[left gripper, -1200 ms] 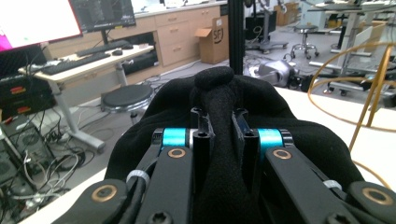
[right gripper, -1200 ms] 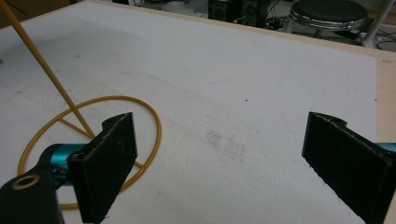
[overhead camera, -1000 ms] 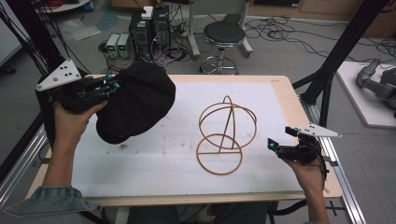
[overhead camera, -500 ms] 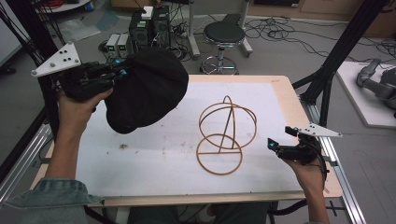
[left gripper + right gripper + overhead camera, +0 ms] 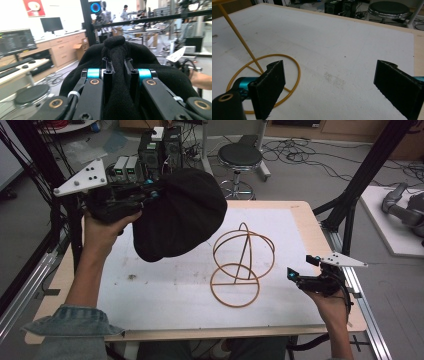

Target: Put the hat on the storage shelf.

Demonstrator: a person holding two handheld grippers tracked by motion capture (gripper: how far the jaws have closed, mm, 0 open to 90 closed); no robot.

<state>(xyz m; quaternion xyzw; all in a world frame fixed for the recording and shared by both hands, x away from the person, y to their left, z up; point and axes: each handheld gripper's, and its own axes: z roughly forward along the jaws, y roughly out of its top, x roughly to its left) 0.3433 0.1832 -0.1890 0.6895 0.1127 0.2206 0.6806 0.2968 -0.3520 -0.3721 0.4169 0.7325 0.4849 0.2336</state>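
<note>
Above the table's [image 5: 300,227] far left part, up and left of the wire stand [image 5: 242,265], a black hat [image 5: 180,217] hangs in the air, clear of the white sheet [image 5: 175,295]. The left gripper [image 5: 145,195] holds it from the left: in the left gripper view its jaws are pinched narrow on a thick fold of the hat [image 5: 117,60], which bulges up between and past them. The grey plate [image 5: 82,177] sits on top of that gripper, and the left hand [image 5: 102,227] grips it from below, forearm running down to a denim sleeve [image 5: 70,330].

The stand, a yellow wire globe on a slanted rod over a ring base, sits on the sheet near the table's middle, with the hat's right edge close to its top. In the right gripper view the ring [image 5: 265,80] and rod lie at left.

Right of the stand, near the table's right edge, the right gripper [image 5: 292,276] points toward the ring, held low by the right hand [image 5: 330,302]. Its jaws stand wide apart with nothing between them, only bare sheet [image 5: 337,50].
</note>
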